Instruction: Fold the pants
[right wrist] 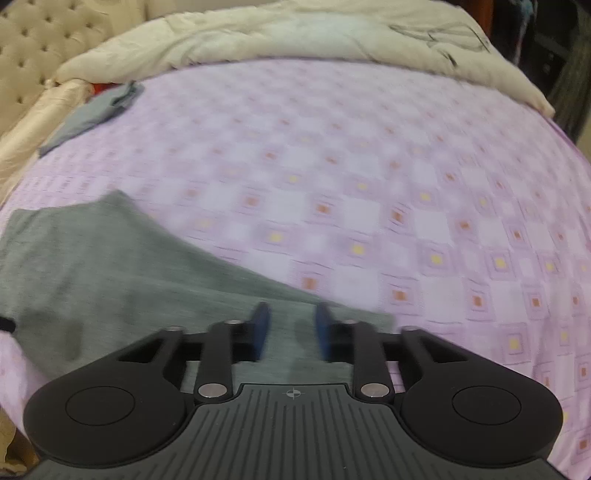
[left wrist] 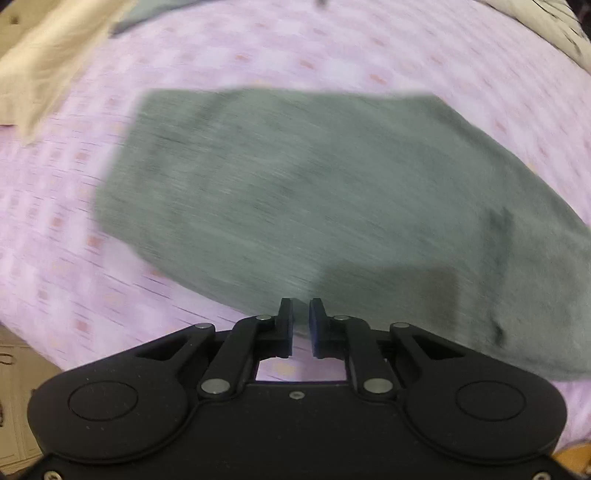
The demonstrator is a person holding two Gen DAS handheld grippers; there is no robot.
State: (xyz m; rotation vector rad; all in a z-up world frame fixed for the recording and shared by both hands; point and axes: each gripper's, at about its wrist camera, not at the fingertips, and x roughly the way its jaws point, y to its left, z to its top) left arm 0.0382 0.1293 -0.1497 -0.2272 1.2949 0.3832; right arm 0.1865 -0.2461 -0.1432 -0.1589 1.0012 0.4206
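The grey-green pants (left wrist: 295,192) lie folded flat on the pink checked bedsheet (left wrist: 332,55). My left gripper (left wrist: 301,306) hovers at their near edge with its jaws a narrow gap apart and nothing between them. In the right wrist view the pants (right wrist: 110,266) fill the lower left. My right gripper (right wrist: 291,314) is open above their near right corner, holding nothing. Both views are blurred by motion.
A cream duvet (right wrist: 295,33) is bunched along the far side of the bed. A small grey-blue cloth (right wrist: 92,110) lies at the far left by a tufted beige headboard (right wrist: 37,40). A beige cloth (left wrist: 40,66) lies at the upper left.
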